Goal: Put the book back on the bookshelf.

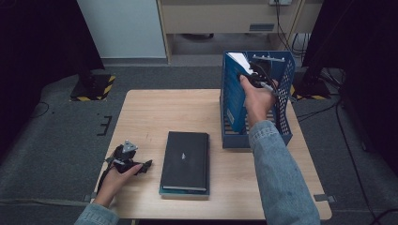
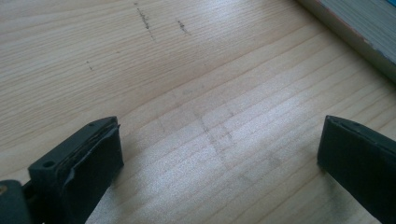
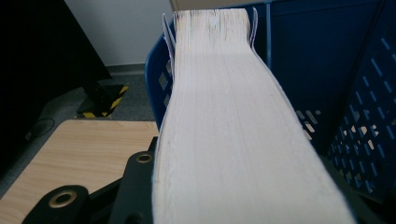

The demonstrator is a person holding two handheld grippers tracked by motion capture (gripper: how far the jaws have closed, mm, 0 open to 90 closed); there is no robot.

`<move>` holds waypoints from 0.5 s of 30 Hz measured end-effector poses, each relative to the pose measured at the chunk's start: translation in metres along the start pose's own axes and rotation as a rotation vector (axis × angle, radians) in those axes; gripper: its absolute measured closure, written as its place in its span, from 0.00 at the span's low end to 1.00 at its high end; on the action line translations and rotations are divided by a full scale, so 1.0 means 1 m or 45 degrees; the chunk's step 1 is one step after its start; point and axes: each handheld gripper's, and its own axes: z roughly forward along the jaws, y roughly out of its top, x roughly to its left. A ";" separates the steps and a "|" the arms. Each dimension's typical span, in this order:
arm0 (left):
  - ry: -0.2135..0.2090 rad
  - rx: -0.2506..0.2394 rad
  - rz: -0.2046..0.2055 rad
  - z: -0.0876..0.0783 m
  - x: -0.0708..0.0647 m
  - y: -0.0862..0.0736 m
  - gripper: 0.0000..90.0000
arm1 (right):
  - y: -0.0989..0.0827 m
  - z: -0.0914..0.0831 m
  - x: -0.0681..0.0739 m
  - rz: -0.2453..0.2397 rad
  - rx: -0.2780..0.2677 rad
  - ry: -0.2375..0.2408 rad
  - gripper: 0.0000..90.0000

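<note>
The right gripper [image 1: 257, 75] is clamped on a thick blue-covered book with a pale page block [image 1: 234, 96], gripping it across its thickness near the top edge. In the right gripper view the white page edges [image 3: 224, 116] run straight away from the camera between the two black jaws, so the book fills the gap from jaw to jaw, with the covers pressed on either side. The book stands upright on its short edge in the left part of the blue perforated plastic file rack [image 1: 285, 101], which sits at the far right of the light wooden desk [image 1: 141, 117]; the book's blue cover faces the middle of the desk and leans close along the rack's left wall. The right hand [image 1: 258, 101] comes over the front of the rack from the near side, the denim sleeve trailing back toward the desk's near edge. Well apart, at the near left of the desk, the left gripper [image 1: 141, 166] rests low over the wood with its jaws spread wide and nothing between them but bare desk [image 2: 205, 135]. Just to its right lies a flat black hardcover book [image 1: 185, 161], whose page edge [image 2: 359, 28] shows at the upper right corner of the left gripper view.
</note>
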 end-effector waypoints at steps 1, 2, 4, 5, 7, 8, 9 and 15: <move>0.000 0.000 0.000 0.000 0.000 0.000 0.00 | -0.001 0.001 0.000 0.003 -0.002 0.000 0.67; 0.000 -0.002 0.000 0.000 0.000 0.000 0.00 | -0.002 0.001 0.000 0.005 -0.004 -0.002 0.67; 0.000 -0.001 0.000 0.000 0.000 0.000 0.00 | -0.004 0.003 -0.001 0.005 -0.003 -0.002 0.67; 0.000 -0.002 0.000 0.000 0.000 0.000 0.00 | -0.005 0.003 -0.001 0.008 -0.001 -0.003 0.67; 0.000 -0.002 0.000 0.000 0.000 0.000 0.00 | -0.007 0.005 -0.002 0.006 -0.001 -0.004 0.67; 0.000 -0.002 0.000 0.000 0.000 0.000 0.00 | -0.009 0.006 -0.002 0.007 -0.001 -0.005 0.67; 0.000 -0.002 0.000 0.000 0.000 0.000 0.00 | -0.010 0.007 -0.002 0.009 -0.001 -0.007 0.67; 0.000 -0.002 0.000 0.000 0.000 0.000 0.00 | -0.016 0.012 -0.001 0.002 0.008 -0.009 0.67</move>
